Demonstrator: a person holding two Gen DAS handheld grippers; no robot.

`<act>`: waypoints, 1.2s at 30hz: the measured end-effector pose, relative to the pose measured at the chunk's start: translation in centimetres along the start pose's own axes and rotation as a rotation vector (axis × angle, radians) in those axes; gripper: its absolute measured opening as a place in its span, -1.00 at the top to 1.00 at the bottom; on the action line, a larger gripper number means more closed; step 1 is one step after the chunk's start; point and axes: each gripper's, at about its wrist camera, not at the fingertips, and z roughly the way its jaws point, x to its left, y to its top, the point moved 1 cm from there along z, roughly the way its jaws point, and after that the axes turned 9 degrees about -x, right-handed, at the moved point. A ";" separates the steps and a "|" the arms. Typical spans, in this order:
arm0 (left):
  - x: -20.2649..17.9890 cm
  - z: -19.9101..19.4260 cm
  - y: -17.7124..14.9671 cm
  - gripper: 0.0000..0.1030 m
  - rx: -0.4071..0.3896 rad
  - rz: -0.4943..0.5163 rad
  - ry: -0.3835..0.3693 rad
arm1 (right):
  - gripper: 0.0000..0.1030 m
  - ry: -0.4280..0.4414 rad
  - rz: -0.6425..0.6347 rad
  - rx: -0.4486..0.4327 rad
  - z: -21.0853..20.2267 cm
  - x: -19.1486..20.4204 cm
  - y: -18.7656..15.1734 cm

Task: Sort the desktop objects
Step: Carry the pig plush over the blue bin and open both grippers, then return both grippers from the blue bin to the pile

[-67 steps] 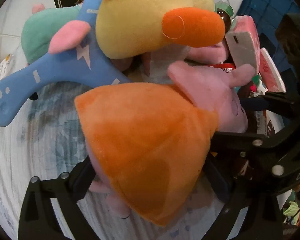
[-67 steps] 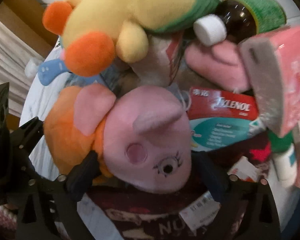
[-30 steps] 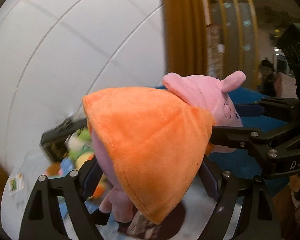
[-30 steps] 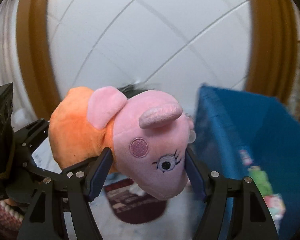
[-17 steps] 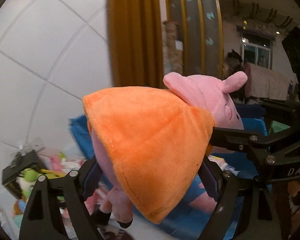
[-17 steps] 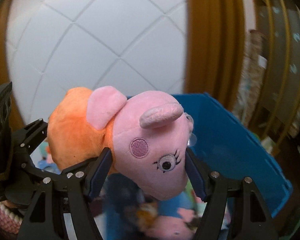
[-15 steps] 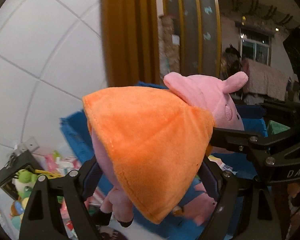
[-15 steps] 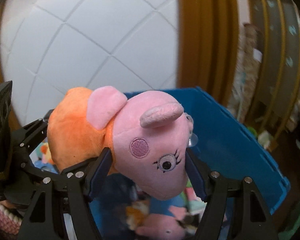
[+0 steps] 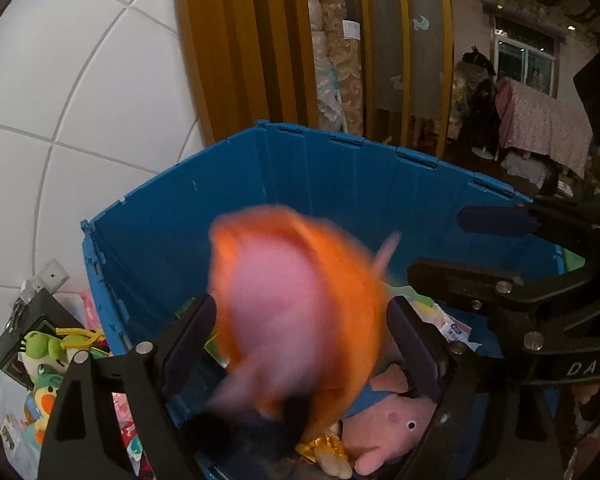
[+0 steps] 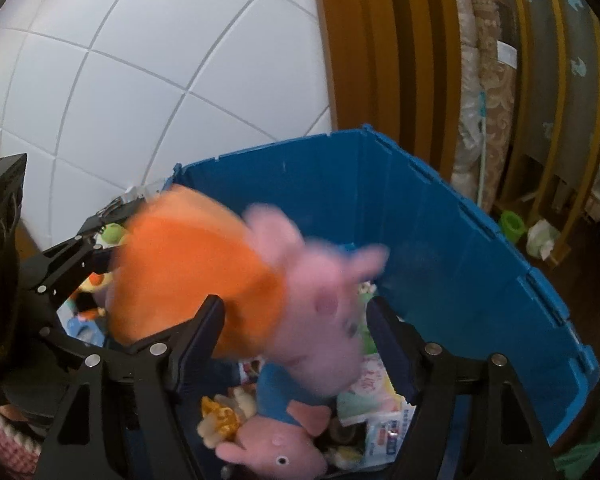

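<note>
The pink pig plush in an orange dress (image 9: 300, 312) is motion-blurred in the air over the blue bin (image 9: 340, 184); it also shows in the right wrist view (image 10: 236, 288). My left gripper (image 9: 300, 332) is open, its jaws spread on either side of the plush without pressing it. My right gripper (image 10: 296, 332) is open too, with the plush's head dropping between its fingers. The blue bin (image 10: 440, 216) lies below both grippers. The right gripper's fingers (image 9: 496, 220) show at the right of the left wrist view.
Inside the bin lie another pink pig plush (image 10: 276, 456), a blue garment, packets and small toys. Left of the bin a black box holds green and yellow plushes (image 9: 44, 352). A white tiled wall and wooden slats stand behind.
Both grippers have opened and let go of the pig plush, which now falls blurred toward the bin. Both views have tilted down over the bin.
</note>
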 end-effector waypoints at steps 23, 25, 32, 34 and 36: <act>1.6 -5.7 -2.5 -0.71 -0.087 -0.114 0.203 | -1.00 -0.015 -0.021 -0.044 -1.6 -0.1 -0.9; 2.3 -6.6 -3.0 -0.71 -0.098 -0.134 0.221 | -1.00 -0.013 -0.030 -0.052 -2.0 0.5 -1.1; 4.9 -9.9 -5.2 -0.71 -0.136 -0.192 0.284 | -1.00 0.007 -0.052 -0.085 -3.7 3.7 -1.4; 5.9 -10.9 -6.0 -0.71 -0.141 -0.207 0.300 | -1.00 0.023 -0.057 -0.093 -4.1 5.2 -1.6; 6.9 -11.9 -6.9 -0.71 -0.150 -0.223 0.311 | -1.00 0.043 -0.065 -0.098 -4.4 6.7 -1.7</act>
